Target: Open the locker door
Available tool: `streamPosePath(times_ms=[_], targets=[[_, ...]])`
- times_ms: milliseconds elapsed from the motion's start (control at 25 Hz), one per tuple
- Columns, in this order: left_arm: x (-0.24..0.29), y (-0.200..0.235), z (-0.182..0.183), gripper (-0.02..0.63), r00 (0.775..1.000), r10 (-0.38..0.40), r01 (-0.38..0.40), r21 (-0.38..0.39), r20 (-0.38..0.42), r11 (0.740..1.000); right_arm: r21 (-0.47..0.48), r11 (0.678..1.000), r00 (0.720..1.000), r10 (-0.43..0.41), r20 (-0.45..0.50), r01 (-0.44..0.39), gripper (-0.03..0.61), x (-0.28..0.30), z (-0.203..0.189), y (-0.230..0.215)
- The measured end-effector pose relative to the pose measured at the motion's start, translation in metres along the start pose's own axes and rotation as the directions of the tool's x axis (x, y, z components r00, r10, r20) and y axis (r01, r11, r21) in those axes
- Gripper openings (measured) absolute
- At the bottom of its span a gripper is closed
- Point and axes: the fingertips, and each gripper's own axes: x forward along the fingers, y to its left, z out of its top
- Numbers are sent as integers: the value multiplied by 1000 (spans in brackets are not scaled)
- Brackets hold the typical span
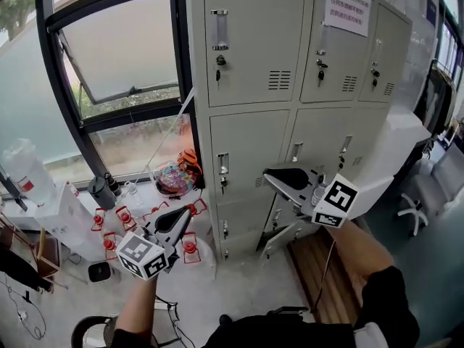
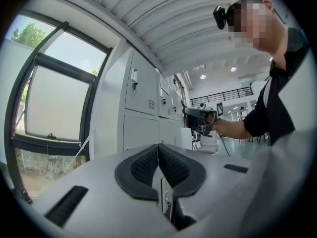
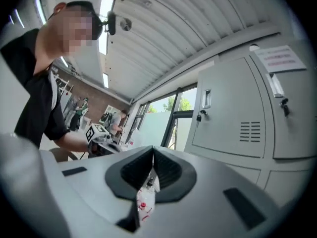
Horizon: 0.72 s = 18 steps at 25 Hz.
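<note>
The left gripper [image 2: 158,150] has its two ribbed black pads pressed together, with nothing between them. The right gripper [image 3: 152,155] is the same: its pads meet at the tip and it holds nothing, and only a thin slit lower down shows the floor beyond.

In the head view the right gripper [image 1: 270,174] hangs just in front of the locker bank [image 1: 254,85], level with its middle row and clear of the metal. The left gripper [image 1: 183,216] is lower and off the bank's left side, well apart from it.

The grey locker door [image 1: 250,147] at the left end of the bank's middle row sits flush in its frame. Its handle [image 1: 223,164] is on the door's left edge, with a key just below. The right gripper's tip points toward this door from the right.

A paper notice [image 1: 346,7] is stuck on an upper door of the bank. Left of the bank is a dark-framed window [image 1: 116,49], and on the floor below it, red-capped bottles [image 1: 123,220].
</note>
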Motion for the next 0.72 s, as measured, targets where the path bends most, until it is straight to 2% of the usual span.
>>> streamPosePath(times_ms=[80,200,240,360,480,600,720], targets=[[18,9,36,15,1000,4,-5,58,21,998,31,999,999,-12,34,11,12,11,28,-34],[45,16,95,15,998,17,-26,153,55,988,7,998,997,-64,49,64,13,25,59,-80],[55,18,116,16,997,16,-27,159,74,987,-13,997,996,-80,46,81,14,30,67,-93],[78,26,173,16,989,-2,-14,112,146,994,-44,994,994,-98,40,100,14,49,90,-124],[90,40,222,17,983,-11,-5,85,184,996,9,996,994,-86,72,85,16,67,121,-144],[99,60,264,17,979,7,-21,65,204,998,43,996,994,-76,80,73,66,87,149,-162],[110,74,287,17,982,34,-54,102,187,993,5,994,991,-114,75,114,77,103,168,-181]])
